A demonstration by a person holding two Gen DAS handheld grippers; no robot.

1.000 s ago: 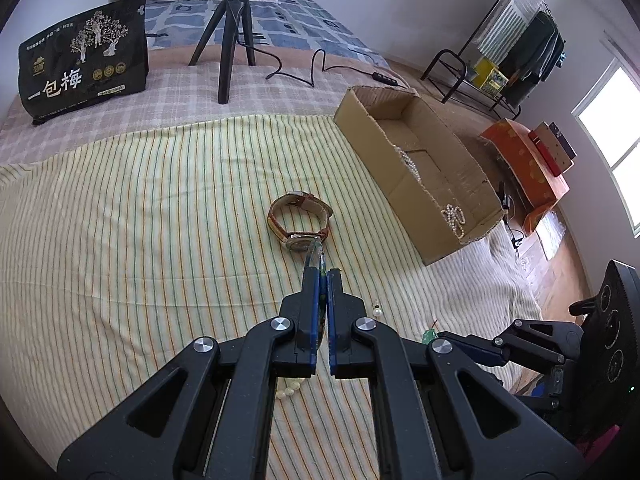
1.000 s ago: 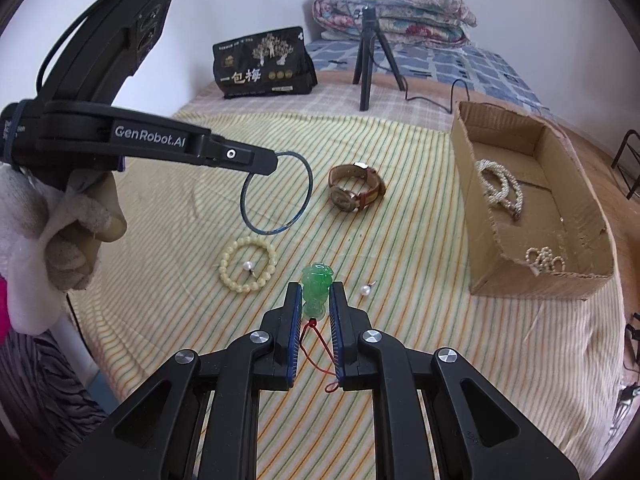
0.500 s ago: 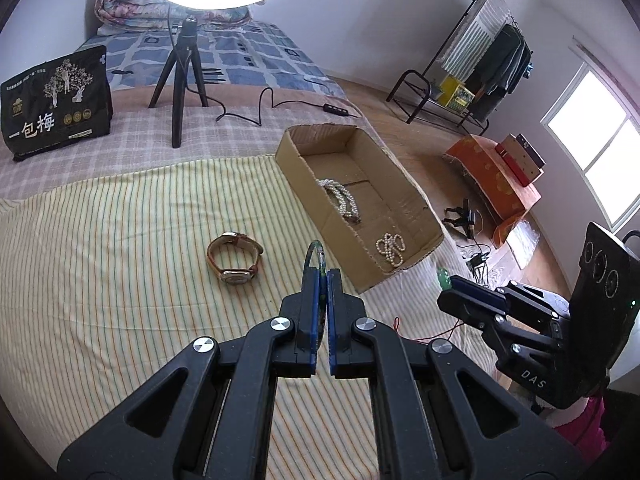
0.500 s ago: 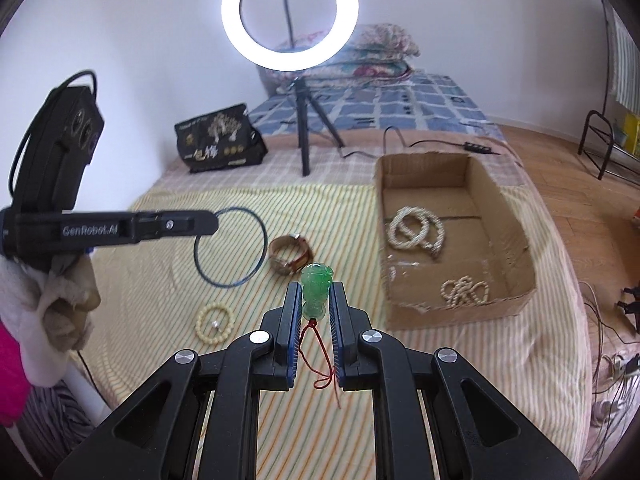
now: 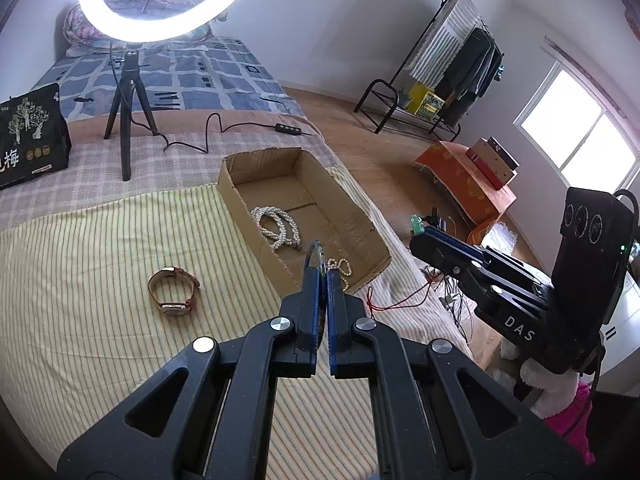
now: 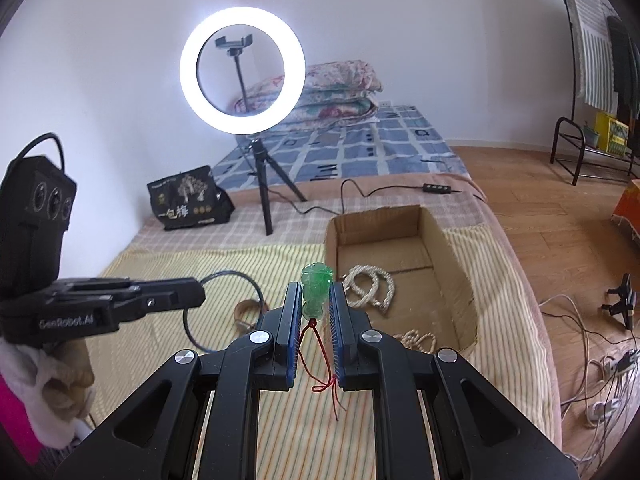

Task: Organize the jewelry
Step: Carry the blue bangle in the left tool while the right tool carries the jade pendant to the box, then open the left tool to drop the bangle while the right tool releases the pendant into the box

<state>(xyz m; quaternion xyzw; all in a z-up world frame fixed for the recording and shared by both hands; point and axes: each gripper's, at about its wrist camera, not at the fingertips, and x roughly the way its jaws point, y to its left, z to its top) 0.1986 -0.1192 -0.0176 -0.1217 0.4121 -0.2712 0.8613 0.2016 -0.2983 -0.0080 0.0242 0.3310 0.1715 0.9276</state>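
Observation:
My left gripper is shut on a thin dark blue bangle, held edge-on above the bed near the cardboard box; in the right wrist view the bangle hangs from the left gripper. My right gripper is shut on a green jade pendant with a red cord, held in the air just left of the box. Pearl necklaces and a small pearl bracelet lie in the box. A brown leather watch lies on the striped cloth.
A ring light on a tripod stands behind the striped cloth, with a black bag and a cable with a switch nearby. The bed edge drops to a wooden floor with loose wires on the right.
Both grippers have risen and moved toward the box, each still holding its piece. The bead bracelet and small earrings on the cloth have left both views.

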